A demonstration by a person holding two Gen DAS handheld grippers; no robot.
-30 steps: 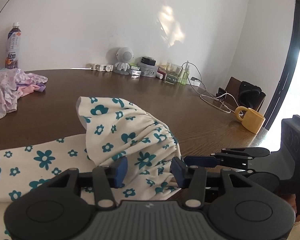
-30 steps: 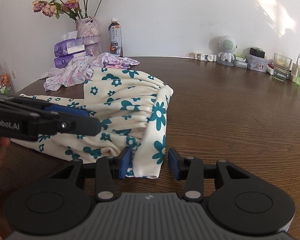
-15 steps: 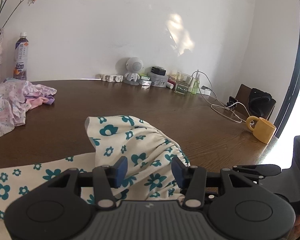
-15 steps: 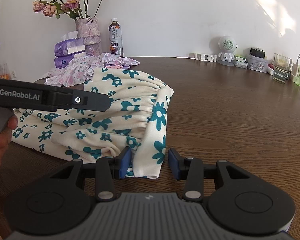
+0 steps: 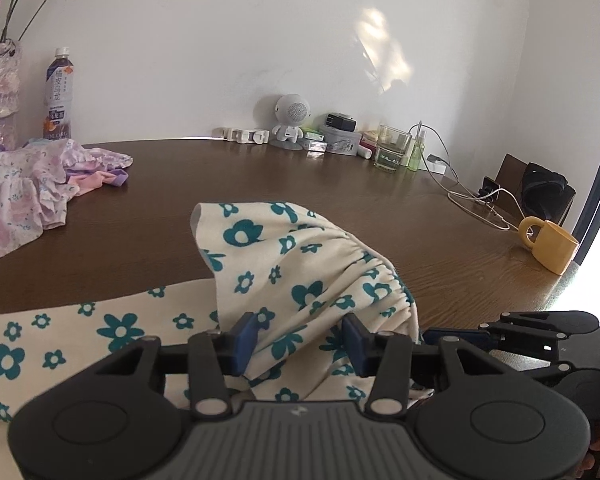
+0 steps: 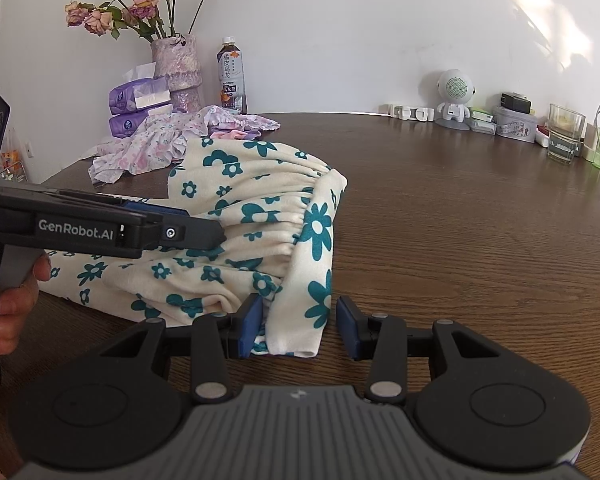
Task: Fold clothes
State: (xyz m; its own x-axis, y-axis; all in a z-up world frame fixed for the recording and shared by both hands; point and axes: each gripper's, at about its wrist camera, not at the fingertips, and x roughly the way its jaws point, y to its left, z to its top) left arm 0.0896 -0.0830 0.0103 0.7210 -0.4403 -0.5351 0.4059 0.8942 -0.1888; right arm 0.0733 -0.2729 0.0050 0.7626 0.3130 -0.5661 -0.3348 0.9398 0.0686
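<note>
Brown wooden table [image 6: 460, 240] carries the cream garment with teal flowers [image 6: 260, 208], which lies folded near its front edge, the gathered waistband turned to the right. Both tongs stand apart: the right gripper [image 6: 298, 326] has a corner of the cloth between its blue pads without pressing it, and the left gripper [image 5: 300, 340] hangs over the folded part. Farther back lie a lilac garment [image 6: 160, 148], a bottle [image 6: 233, 76] and a yellow mug [image 5: 548, 244].
</note>
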